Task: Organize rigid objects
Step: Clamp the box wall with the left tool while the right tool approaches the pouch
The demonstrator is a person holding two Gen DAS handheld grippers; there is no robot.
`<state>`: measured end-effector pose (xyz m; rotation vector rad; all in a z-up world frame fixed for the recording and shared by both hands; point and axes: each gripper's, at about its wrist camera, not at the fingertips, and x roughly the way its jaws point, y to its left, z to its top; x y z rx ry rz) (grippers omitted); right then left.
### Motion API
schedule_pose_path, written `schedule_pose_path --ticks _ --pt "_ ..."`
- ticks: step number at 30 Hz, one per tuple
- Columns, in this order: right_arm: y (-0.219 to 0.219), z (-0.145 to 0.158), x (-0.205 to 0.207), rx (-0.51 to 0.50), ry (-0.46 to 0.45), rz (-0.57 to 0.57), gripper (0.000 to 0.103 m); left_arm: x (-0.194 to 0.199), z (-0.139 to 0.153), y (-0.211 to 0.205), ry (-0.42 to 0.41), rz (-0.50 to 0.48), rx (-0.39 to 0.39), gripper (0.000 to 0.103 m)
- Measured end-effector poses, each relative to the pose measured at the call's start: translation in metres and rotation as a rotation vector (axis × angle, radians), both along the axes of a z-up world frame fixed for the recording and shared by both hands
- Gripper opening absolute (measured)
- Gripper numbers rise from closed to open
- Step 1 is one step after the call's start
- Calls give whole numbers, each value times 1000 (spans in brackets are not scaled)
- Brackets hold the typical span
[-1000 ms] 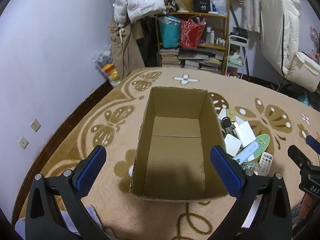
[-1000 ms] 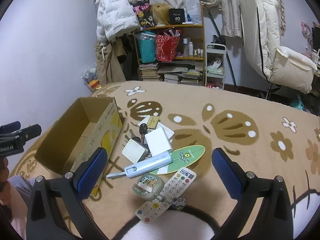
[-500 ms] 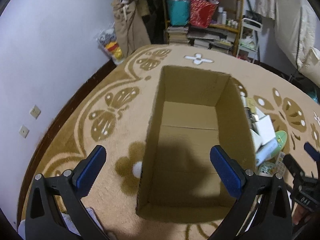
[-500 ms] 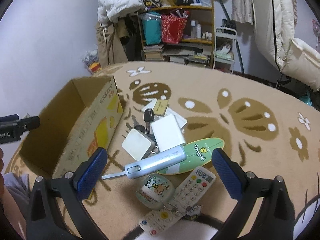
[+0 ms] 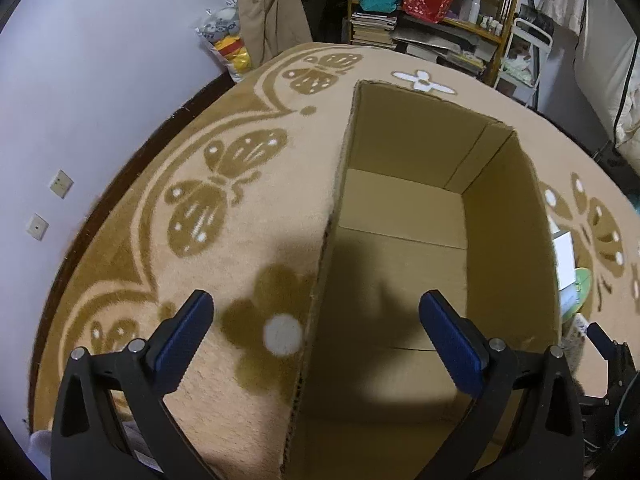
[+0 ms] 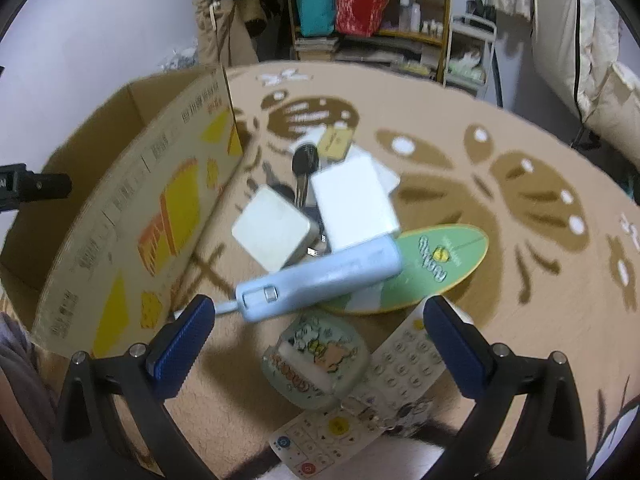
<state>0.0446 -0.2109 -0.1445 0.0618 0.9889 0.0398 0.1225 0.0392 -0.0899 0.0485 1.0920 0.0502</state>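
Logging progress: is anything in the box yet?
No, the box shows only its bare cardboard floor in the left wrist view.

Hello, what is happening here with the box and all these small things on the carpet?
A person holds a gripper in each hand, sorting small rigid items into a cardboard box, which looks empty. The left gripper is open over the box's left wall. The right gripper is open above the pile beside the box: a light blue device, a cartoon case, a remote and white blocks. Nothing is gripped yet.
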Motion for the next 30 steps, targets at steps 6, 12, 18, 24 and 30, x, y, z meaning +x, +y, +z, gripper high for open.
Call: schedule_pose_path --ticks 6,12,18,24,30 --pt "6 -21 2 -57 55 21 99 3 -14 5 61 19 17 90" --pt "15 -25 -2 -133 50 49 99 3 -21 11 99 40 0 78" --pt "16 -25 -3 -155 48 40 92 3 -25 13 126 45 -32 53" --pt "16 -23 -5 -161 52 31 86 3 -33 9 169 27 -25 12" --pt "25 -26 -8 -215 53 58 79 2 -35 10 185 27 -16 9"
